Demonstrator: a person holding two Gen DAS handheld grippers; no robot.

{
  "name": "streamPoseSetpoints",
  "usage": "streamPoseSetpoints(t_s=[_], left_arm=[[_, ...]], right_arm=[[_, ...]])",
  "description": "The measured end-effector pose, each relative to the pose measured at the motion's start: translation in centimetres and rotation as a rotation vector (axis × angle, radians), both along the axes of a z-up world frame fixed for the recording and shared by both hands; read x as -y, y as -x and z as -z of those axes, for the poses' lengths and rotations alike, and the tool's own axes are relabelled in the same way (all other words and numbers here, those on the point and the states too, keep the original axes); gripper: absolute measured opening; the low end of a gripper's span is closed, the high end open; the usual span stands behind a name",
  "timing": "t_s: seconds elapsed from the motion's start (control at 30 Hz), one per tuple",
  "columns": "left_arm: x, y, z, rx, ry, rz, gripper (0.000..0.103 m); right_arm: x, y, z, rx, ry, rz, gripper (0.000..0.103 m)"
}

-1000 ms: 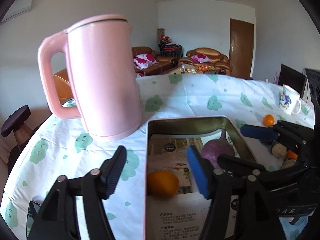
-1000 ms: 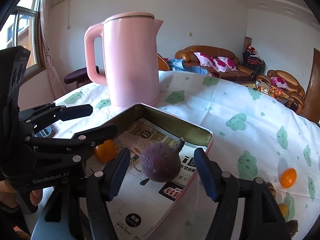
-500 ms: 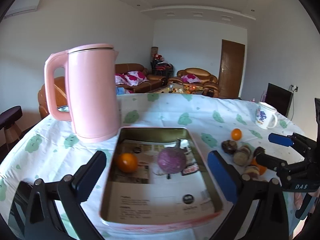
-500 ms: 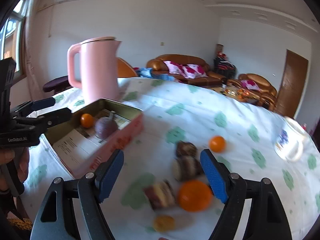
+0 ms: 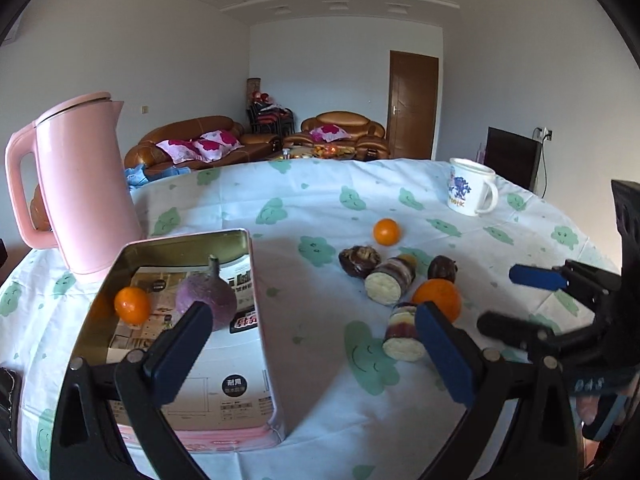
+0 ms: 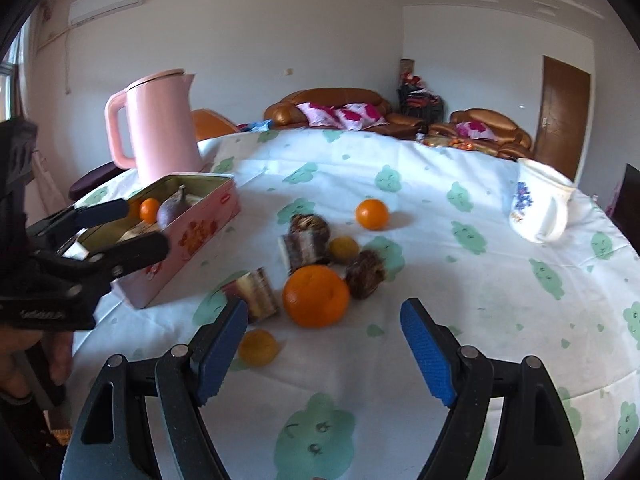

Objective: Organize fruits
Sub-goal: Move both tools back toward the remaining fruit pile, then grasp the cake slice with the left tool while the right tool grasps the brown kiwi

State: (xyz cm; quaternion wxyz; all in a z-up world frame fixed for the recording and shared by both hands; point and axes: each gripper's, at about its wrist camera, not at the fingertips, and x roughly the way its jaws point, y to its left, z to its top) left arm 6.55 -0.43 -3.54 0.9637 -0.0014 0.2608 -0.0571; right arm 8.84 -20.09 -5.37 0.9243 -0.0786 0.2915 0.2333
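A pink tin [image 5: 250, 264] lined with printed paper holds a small orange [image 5: 132, 305] and a purple round fruit [image 5: 206, 300]. Right of it on the cloth lie a big orange [image 5: 438, 298], a small orange [image 5: 386, 232], cut purple-skinned pieces [image 5: 390, 280] and dark brown fruits [image 5: 358, 260]. My left gripper [image 5: 312, 332] is open above the tin's right edge, holding nothing. My right gripper [image 6: 324, 320] is open and empty just short of the big orange [image 6: 316, 296], with a yellow fruit [image 6: 258, 347] by its left finger. The tin [image 6: 200, 220] sits to its left.
A pink kettle [image 5: 84, 192] stands behind the tin. A white mug [image 5: 470, 192] stands at the far right of the cloud-print tablecloth [image 6: 500, 280]. The table's edge curves close on the right. A hand [image 6: 24, 364] holds the left gripper [image 6: 120, 228].
Both grippers drew back from the tin and swung right toward the loose fruit. Both jaws stand wider. The right one no longer straddles the purple fruit, which stays in the tin.
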Motion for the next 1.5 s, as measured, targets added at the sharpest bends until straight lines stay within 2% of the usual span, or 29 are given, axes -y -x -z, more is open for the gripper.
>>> streamPoseSetpoints(t_s=[0.17, 0.23, 0.3, 0.43, 0.5, 0.57, 0.67, 0.8, 0.93, 1.03, 1.1, 1.2, 1.43, 1.47, 1.5], left_arm=[[-0.9, -0.4, 0.0, -0.012, 0.01, -0.035, 0.103], [-1.0, -0.5, 0.2, -0.017, 0.004, -0.04, 0.103], [-1.0, -0.6, 0.3, -0.022, 0.007, -0.036, 0.103], [-0.6, -0.5, 0.3, -0.021, 0.009, -0.019, 0.103], [-0.1, -0.5, 0.3, -0.023, 0.005, -0.006, 0.102], [0.4, -0.6, 0.2, -0.026, 0.001, 0.008, 0.101], [1.2, -0.6, -0.1, -0.021, -0.007, 0.031, 0.099], [2.6, -1.1, -0.3, -0.026, -0.019, 0.066, 0.096], [3.8, -2.4, 0.4, -0.072, -0.007, 0.107, 0.091], [4.8, -3.5, 1.4, -0.129, -0.002, 0.147, 0.081], [5.5, -4.2, 2.1, -0.168, -0.015, 0.165, 0.067], [6.1, -4.8, 2.8, -0.222, -0.015, 0.195, 0.058], [7.2, -5.7, 3.8, -0.299, -0.038, 0.242, 0.05], [7.4, -5.8, 3.9, -0.313, -0.04, 0.247, 0.043], [7.3, -5.9, 4.0, -0.319, -0.036, 0.247, 0.041]], right_arm=[[-1.7, 0.2, 0.9, -0.039, 0.011, -0.066, 0.08], [-2.5, 0.1, 1.4, -0.061, 0.024, -0.079, 0.072], [-2.8, -0.2, 1.9, -0.091, 0.032, -0.088, 0.059], [-3.3, -0.4, 2.9, -0.14, 0.048, -0.109, 0.055], [-3.3, -0.6, 3.2, -0.16, 0.047, -0.117, 0.037], [-3.1, -0.6, 3.0, -0.151, 0.038, -0.118, 0.03], [-2.6, -0.3, 2.7, -0.125, 0.027, -0.104, 0.03], [-1.1, -0.5, 2.0, -0.071, 0.01, -0.032, 0.03], [0.4, -1.0, 1.2, -0.02, 0.007, 0.043, 0.03], [1.6, -1.9, 1.0, -0.045, -0.037, 0.076, 0.03], [2.0, -2.1, 0.9, -0.056, -0.054, 0.082, 0.03], [2.0, -2.3, 0.8, -0.054, -0.04, 0.089, 0.03], [1.9, -2.9, 0.2, -0.053, -0.049, 0.09, 0.03], [1.8, -3.1, 0.1, -0.05, -0.046, 0.092, 0.03], [1.6, -3.3, 0.1, -0.05, -0.047, 0.093, 0.03]])
